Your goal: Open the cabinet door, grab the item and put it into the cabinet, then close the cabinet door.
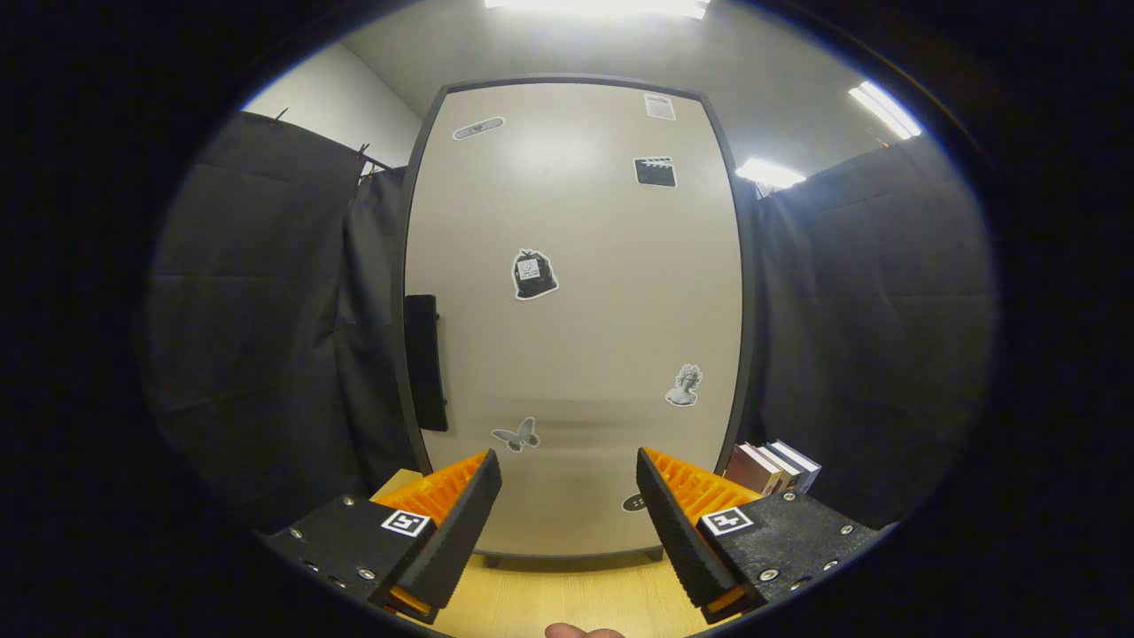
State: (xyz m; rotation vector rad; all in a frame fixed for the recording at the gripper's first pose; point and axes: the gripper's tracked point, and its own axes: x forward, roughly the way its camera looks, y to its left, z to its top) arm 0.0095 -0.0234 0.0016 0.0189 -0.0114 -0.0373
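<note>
- Gripper [567, 496]: fingers spread wide apart with nothing between them, pointed straight at the cabinet front; each finger carries a square marker tag on its upper face.
- Cabinet [749, 292]: tall, dark-framed, standing upright on a wooden table top directly ahead of the fingers.
- Cabinet door [585, 354]: pale beige, shut flush in its frame.
- Door handle [425, 361]: dark vertical bar at the door's left edge, about mid-height, above and beyond the left finger.
- Stickers on the door: a bag-shaped one [534, 275] near the middle, a clapperboard [655, 172] upper right, a bust [683, 386] lower right, a butterfly [516, 436] lower left just above the left finger tip, a small oval [478, 128] top left.
- Books [772, 467]: a few standing side by side, just right of the cabinet's base, beyond the right finger.
- Table top [567, 594]: light wood, showing between and below the fingers.
- Fingertip of a person [582, 631]: just visible beneath the gripper.
- Ceiling lights [771, 173]: bright strips above the booth.
</note>
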